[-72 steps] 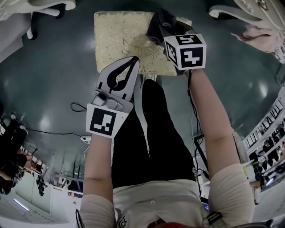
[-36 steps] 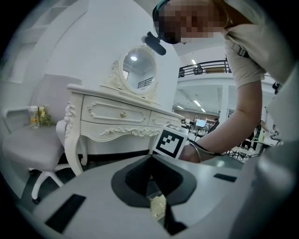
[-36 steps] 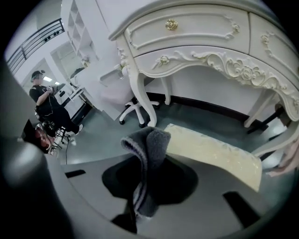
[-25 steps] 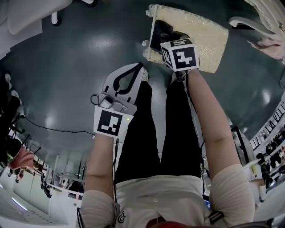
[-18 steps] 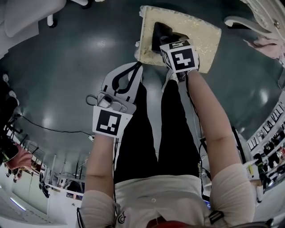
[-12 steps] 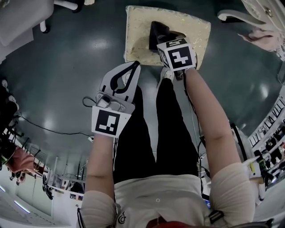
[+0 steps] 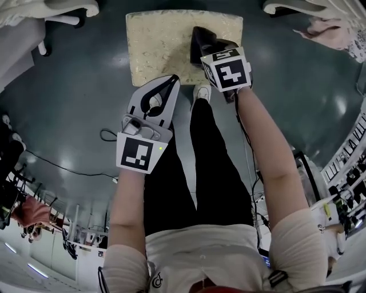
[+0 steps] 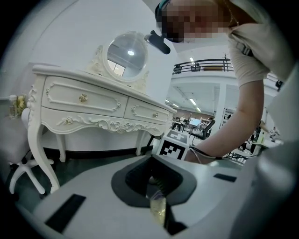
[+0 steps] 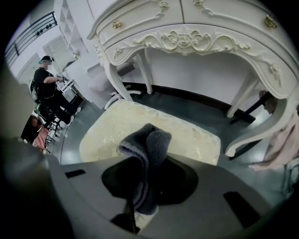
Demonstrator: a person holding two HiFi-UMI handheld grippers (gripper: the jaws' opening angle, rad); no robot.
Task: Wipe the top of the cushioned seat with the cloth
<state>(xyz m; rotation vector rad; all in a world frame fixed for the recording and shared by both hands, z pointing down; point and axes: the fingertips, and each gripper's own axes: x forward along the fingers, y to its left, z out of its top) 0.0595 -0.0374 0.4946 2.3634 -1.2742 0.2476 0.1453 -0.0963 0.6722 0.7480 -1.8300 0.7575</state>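
Note:
The cream patterned cushioned seat stands on the dark floor at the top of the head view. A dark grey cloth rests on the seat's right front part, with my right gripper shut on it. In the right gripper view the folded cloth sticks up between the jaws of the right gripper, over the seat. My left gripper hangs shut and holds nothing, just in front of the seat's near edge. The left gripper view shows the left gripper with its jaws together.
A white carved dressing table with a round mirror stands behind the seat. A pink cloth hangs at the far right. A white chair base is at the far left. A cable lies on the floor. The person's shoe is by the seat.
The right gripper has slid the cloth across the seat from its left part to its right front part. The left gripper has stayed shut near the seat's front edge.

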